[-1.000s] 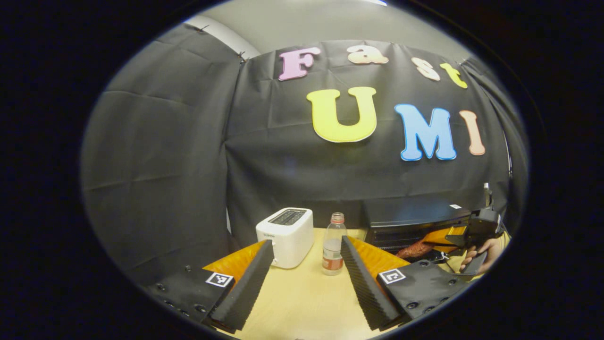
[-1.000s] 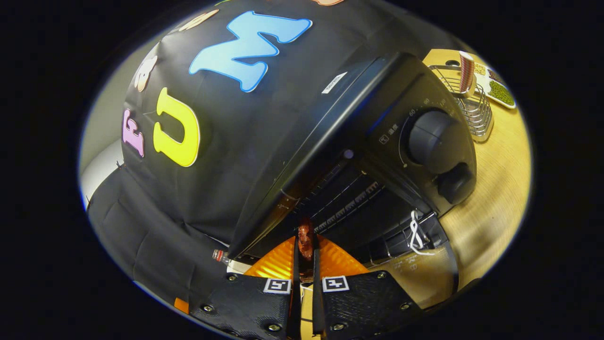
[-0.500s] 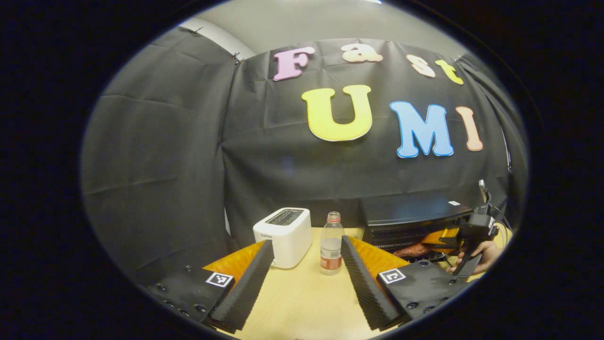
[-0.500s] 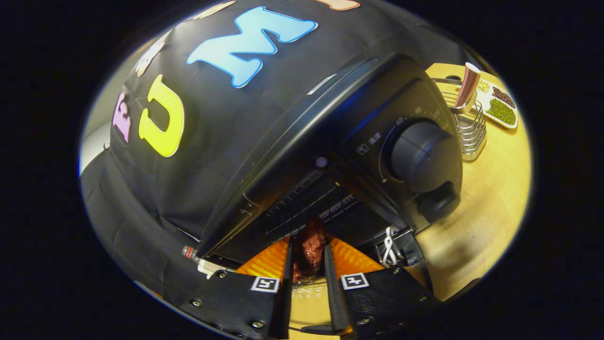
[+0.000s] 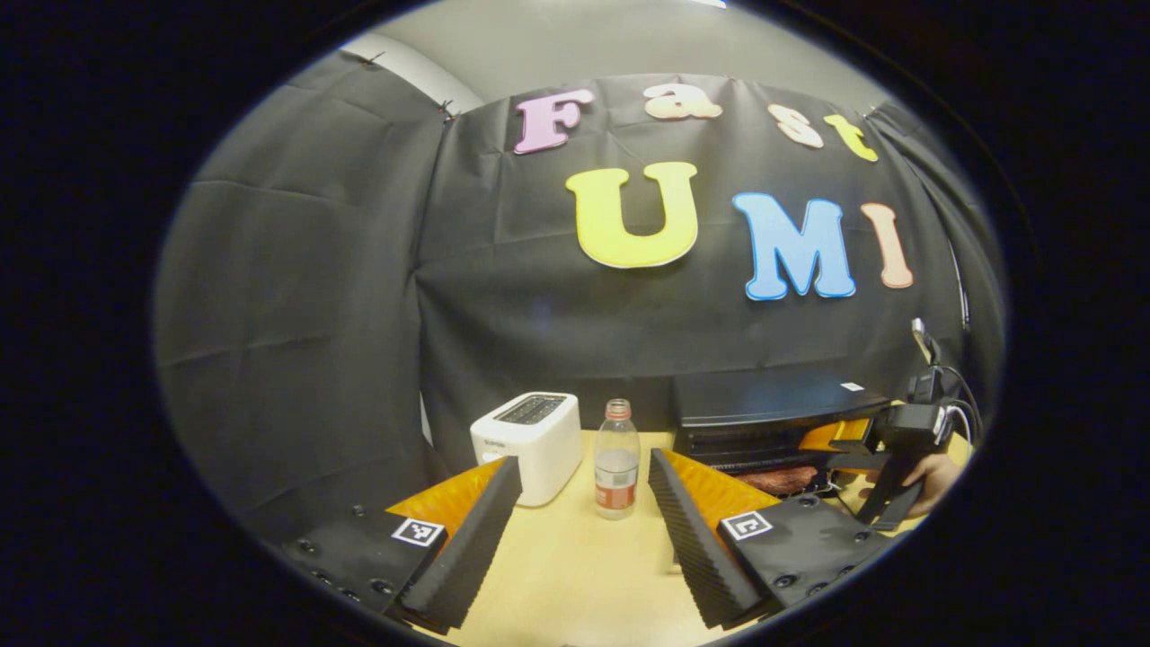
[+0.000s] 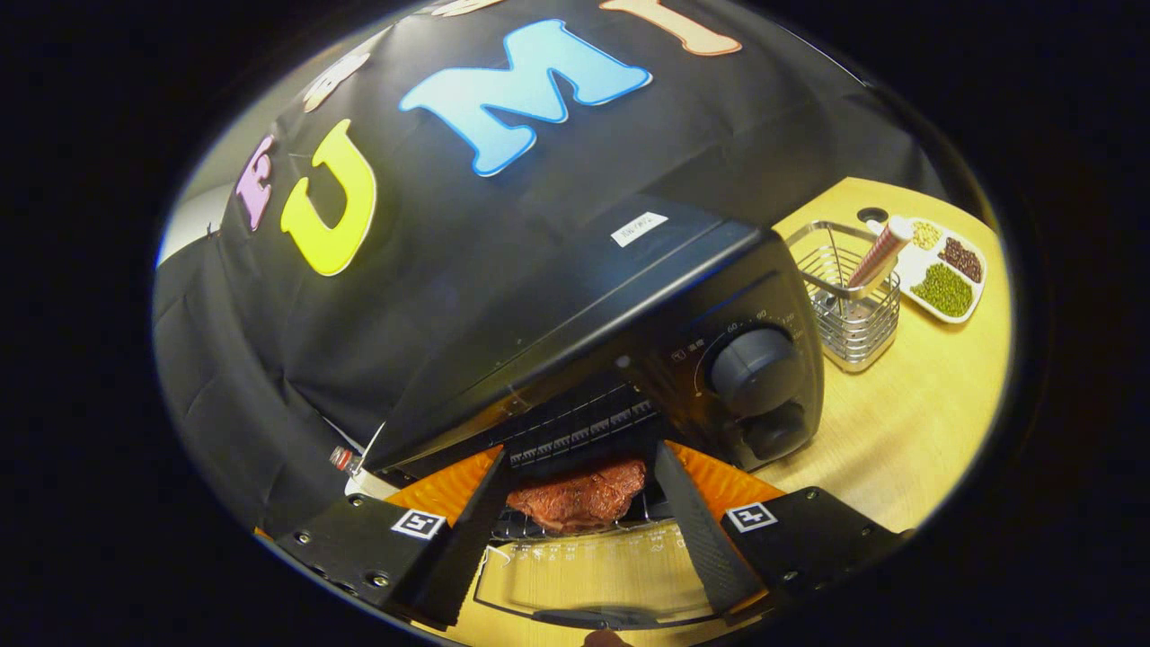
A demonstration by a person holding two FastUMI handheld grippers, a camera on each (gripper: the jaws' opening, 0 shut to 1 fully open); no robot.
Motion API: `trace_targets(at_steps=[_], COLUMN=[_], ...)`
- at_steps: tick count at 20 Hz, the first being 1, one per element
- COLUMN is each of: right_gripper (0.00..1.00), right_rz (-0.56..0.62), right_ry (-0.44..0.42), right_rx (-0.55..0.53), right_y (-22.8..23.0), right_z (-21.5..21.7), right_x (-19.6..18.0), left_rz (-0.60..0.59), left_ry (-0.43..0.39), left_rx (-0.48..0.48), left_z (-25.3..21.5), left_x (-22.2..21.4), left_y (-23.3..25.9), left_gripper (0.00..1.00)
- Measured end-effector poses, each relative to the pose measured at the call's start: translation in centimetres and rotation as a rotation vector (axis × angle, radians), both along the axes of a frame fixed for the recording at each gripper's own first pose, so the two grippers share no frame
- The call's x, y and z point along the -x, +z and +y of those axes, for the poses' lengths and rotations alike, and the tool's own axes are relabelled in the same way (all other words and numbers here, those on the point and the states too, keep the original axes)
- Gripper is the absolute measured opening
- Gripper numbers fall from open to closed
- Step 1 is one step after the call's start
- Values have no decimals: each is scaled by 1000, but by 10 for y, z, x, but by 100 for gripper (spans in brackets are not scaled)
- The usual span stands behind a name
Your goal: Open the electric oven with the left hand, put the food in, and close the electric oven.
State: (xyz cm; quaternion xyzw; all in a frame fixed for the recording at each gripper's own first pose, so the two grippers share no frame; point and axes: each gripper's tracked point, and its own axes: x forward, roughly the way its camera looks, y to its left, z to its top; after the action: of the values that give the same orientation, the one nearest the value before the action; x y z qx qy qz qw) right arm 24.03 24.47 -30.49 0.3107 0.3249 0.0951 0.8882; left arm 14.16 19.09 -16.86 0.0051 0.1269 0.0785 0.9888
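The black electric oven [image 6: 620,305] stands with its glass door [image 6: 584,571] folded down flat. A brown piece of meat [image 6: 579,494] lies on the wire rack just inside the mouth. My right gripper [image 6: 579,539] is open, one finger on each side of the meat and clear of it. In the left gripper view, the oven [image 5: 764,413] is at the right, with the meat [image 5: 777,479] in its opening and a hand holding the right gripper [image 5: 831,449] before it. My left gripper [image 5: 584,539] hangs open over the table with nothing between its fingers.
A white toaster [image 5: 528,442] and a clear bottle [image 5: 615,460] stand left of the oven. Right of the oven are a wire basket [image 6: 849,310] with a striped tube [image 6: 876,256] and a white tray of beans [image 6: 943,270]. Two knobs [image 6: 750,368] face front.
My right gripper was shut on the meat at the oven mouth. It has opened, left the meat on the rack and drawn back. My left gripper has hardly moved.
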Motion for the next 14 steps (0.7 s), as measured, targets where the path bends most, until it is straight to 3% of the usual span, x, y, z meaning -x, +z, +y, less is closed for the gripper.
trace_targets(at_steps=[8, 9, 14], right_gripper=[98, 98, 98], right_rz=[-157, -179, -262], right_ry=[123, 133, 135], right_rx=[125, 148, 247], right_y=[64, 71, 98], right_z=[-19, -24, -55], right_x=[54, 61, 90], left_rz=[41, 52, 112], left_ry=[-64, -73, -123], left_rx=[38, 42, 65], left_z=[-53, -60, -93], left_x=[22, 24, 36], left_y=[-23, -27, -53], left_gripper=[100, 96, 100])
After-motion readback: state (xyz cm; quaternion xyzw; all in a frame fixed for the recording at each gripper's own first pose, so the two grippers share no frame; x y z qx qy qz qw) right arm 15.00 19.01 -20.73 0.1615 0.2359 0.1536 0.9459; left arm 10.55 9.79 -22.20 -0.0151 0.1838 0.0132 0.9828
